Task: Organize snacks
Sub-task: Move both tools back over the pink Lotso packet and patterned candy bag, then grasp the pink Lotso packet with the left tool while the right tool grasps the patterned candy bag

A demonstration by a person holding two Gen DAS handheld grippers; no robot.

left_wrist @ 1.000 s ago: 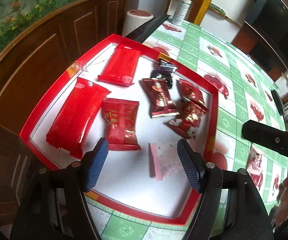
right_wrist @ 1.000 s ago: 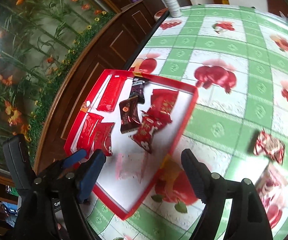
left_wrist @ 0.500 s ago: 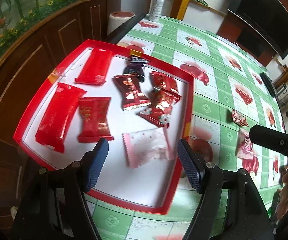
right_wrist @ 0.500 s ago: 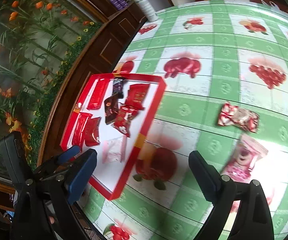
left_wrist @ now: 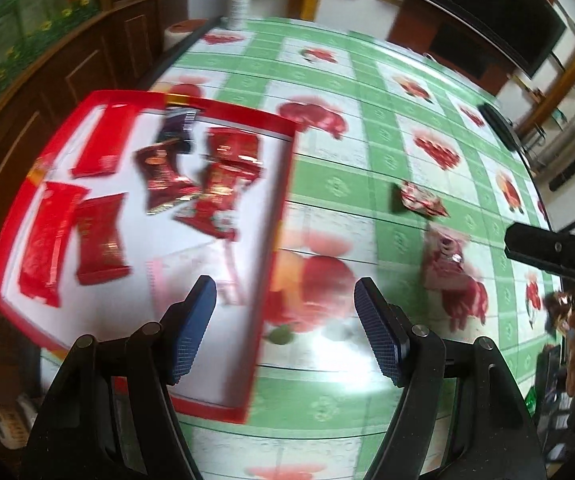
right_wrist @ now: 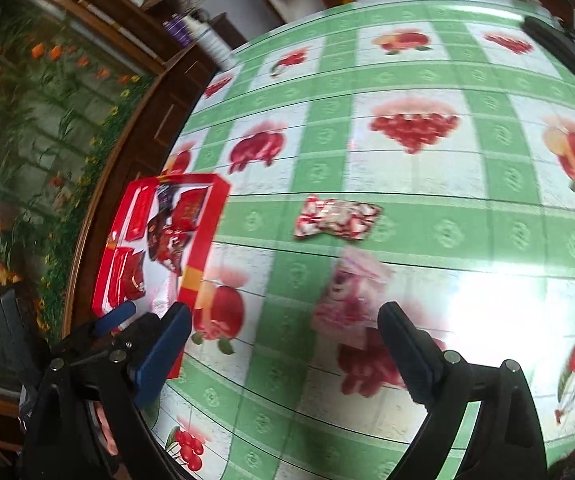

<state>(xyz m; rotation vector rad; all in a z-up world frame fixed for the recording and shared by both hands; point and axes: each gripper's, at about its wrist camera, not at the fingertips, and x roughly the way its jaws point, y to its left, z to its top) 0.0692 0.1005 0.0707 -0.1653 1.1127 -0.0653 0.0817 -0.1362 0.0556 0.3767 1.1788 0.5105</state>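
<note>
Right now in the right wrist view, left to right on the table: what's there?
Red tray with snacks inside → red-and-white twisted candy on the tablecloth → black remote-like object at the far right edge. The pink packet overlaps the candy's span, so skipped.

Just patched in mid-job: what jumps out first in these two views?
The red tray at the table's left edge, holding a cluster of red snack packets, catches the eye first. Next come two loose snacks on the green fruit-print tablecloth outside it: a red-and-white wrapped candy and a pink packet nearer the right claw, which is open and empty.
</note>
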